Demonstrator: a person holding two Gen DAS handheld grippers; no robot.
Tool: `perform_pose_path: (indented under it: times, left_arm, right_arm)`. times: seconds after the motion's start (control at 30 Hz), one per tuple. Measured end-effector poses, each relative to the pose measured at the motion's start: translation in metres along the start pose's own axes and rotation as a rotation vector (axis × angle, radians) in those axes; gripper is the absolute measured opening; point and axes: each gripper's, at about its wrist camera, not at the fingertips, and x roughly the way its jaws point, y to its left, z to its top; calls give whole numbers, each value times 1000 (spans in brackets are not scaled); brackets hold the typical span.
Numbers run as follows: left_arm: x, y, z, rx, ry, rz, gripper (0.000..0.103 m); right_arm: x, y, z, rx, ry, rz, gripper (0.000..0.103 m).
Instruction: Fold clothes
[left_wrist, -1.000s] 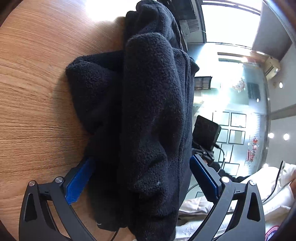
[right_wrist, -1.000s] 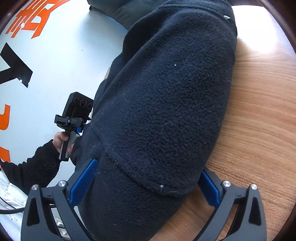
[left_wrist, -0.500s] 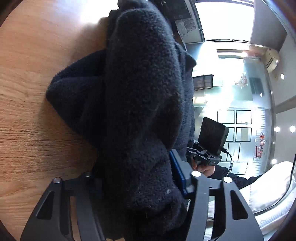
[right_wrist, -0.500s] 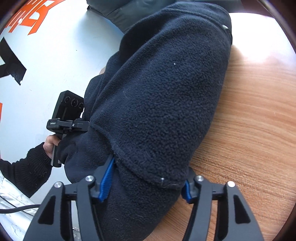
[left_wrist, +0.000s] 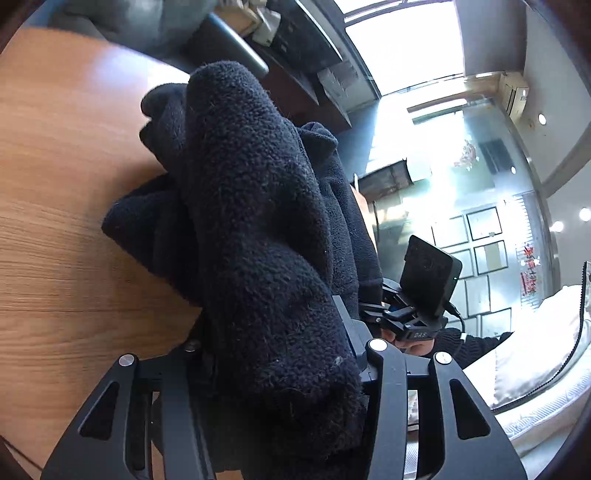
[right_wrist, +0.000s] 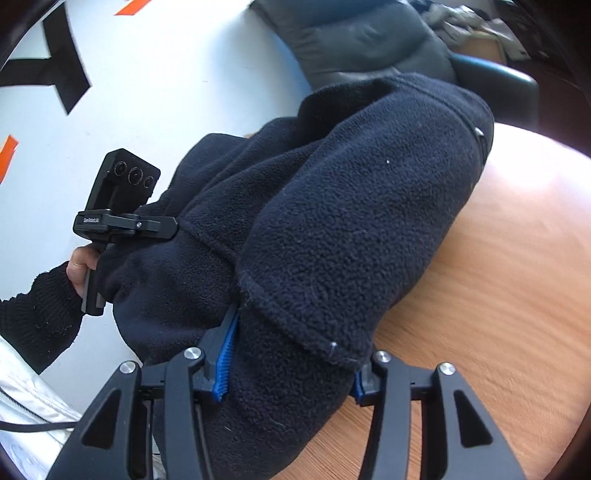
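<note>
**Left wrist view: both tongs clamped on the fleece**

Left wrist view shows your left gripper (left_wrist: 280, 373) closed on a thick bunched fold of the dark fleece garment (left_wrist: 258, 221). Right wrist view shows your right gripper (right_wrist: 291, 373) closed on another part of the same garment (right_wrist: 351, 221), near a stitched hem, with one blue pad (right_wrist: 225, 354) pressed into the cloth.

The garment sits bundled in several layers at the edge of the wooden table (left_wrist: 55, 221), part of it past the edge toward you. Gripping at two points probably lets you carry the bundle as one piece without the layers slipping.

Note what each view adds. Only the right wrist view shows the hem, a small metal snap (right_wrist: 479, 132) and a dark chair (right_wrist: 369, 37) behind the table. Only the left wrist view shows the loose lower folds resting on the wood. Whether the fold is finished cannot be judged from either view.
</note>
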Motion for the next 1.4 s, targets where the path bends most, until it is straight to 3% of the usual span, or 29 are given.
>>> perform_pose_path:
  times: [0.13, 0.3, 0.43, 0.53, 0.67, 0.83, 0.97, 1.1, 1.2, 1.23, 1.33, 1.4]
  left_arm:
    - [-61, 8, 20, 40, -74, 98, 45]
    - [-119, 38, 62, 77, -106, 225, 47]
    - [-128, 105, 90, 17, -89, 313, 49]
    - [-115, 170, 100, -73, -12, 417, 52]
    - [-111, 189, 100, -75, -51, 391, 58]
    - [-84, 163, 108, -56, -42, 437, 63]
    - [-72, 134, 107, -37, -92, 547, 76]
    - [-90, 73, 85, -21, -304, 702, 78]
    - [-117, 23, 58, -50, -481, 770, 91]
    - [-128, 7, 47, -66, -508, 802, 94]
    - [-158, -39, 15, -116, -591, 896, 103]
    - [-178, -70, -7, -149, -645, 959, 103]
  right_arm:
    - [24, 41, 28, -92, -41, 51, 50]
    - [76, 72, 63, -102, -85, 116, 50]
    - [137, 74, 66, -60, -67, 119, 50]
    - [186, 73, 63, -51, 5, 66, 50]
    - [195, 82, 46, -79, 43, 15, 51]
    - [178, 85, 22, -77, 60, -29, 54]
    - [168, 85, 7, -74, 81, -79, 64]
    - [135, 95, -13, -146, 121, -156, 68]
    - [77, 93, -19, -278, 113, -235, 70]
    - [57, 94, -15, -323, 102, -256, 71]
    - [-20, 88, 44, -458, 26, -265, 85]
    - [-64, 140, 36, -540, -38, -250, 90]
